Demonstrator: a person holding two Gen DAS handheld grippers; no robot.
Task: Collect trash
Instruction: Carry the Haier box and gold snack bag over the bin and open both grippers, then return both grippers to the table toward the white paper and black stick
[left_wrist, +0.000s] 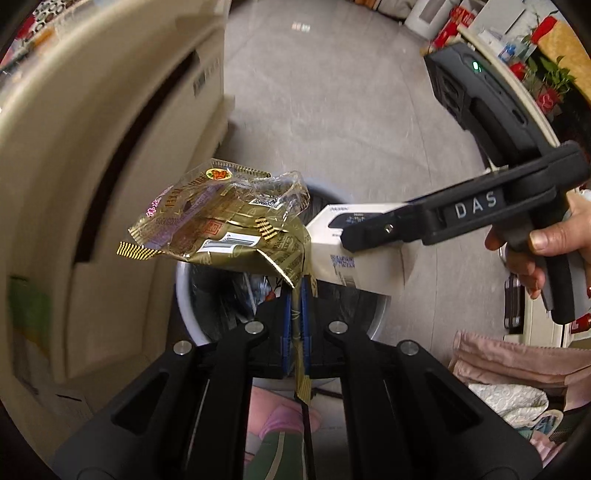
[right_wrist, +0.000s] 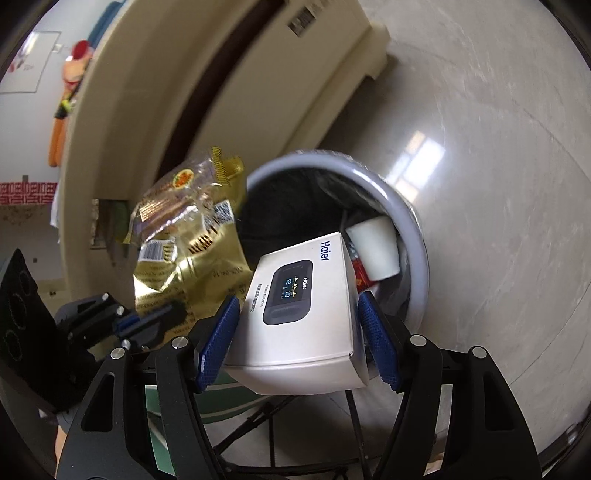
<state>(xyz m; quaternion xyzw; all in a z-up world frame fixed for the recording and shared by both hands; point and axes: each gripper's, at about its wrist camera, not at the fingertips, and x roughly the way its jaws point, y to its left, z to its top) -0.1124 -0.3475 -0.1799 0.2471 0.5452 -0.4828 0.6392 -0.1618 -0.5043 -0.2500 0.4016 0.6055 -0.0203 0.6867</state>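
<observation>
My left gripper (left_wrist: 295, 314) is shut on a crumpled gold snack wrapper (left_wrist: 221, 218) and holds it over the round grey trash bin (left_wrist: 183, 291). The wrapper also shows in the right wrist view (right_wrist: 184, 236). My right gripper (right_wrist: 295, 332) holds a white Haier box (right_wrist: 306, 306) between its blue pads (right_wrist: 218, 339), just above the bin (right_wrist: 417, 236). The box touches both pads. In the left wrist view the right gripper (left_wrist: 354, 236) comes in from the right with the box (left_wrist: 332, 236) beside the wrapper. The bin holds a black liner, a white cup (right_wrist: 375, 247) and other scraps.
A cream cabinet (left_wrist: 92, 184) stands close on the left of the bin. Grey tiled floor (left_wrist: 332, 110) lies beyond. Pink and patterned cloth (left_wrist: 509, 369) lies at lower right. A cream table edge with red items (left_wrist: 517, 66) is at upper right.
</observation>
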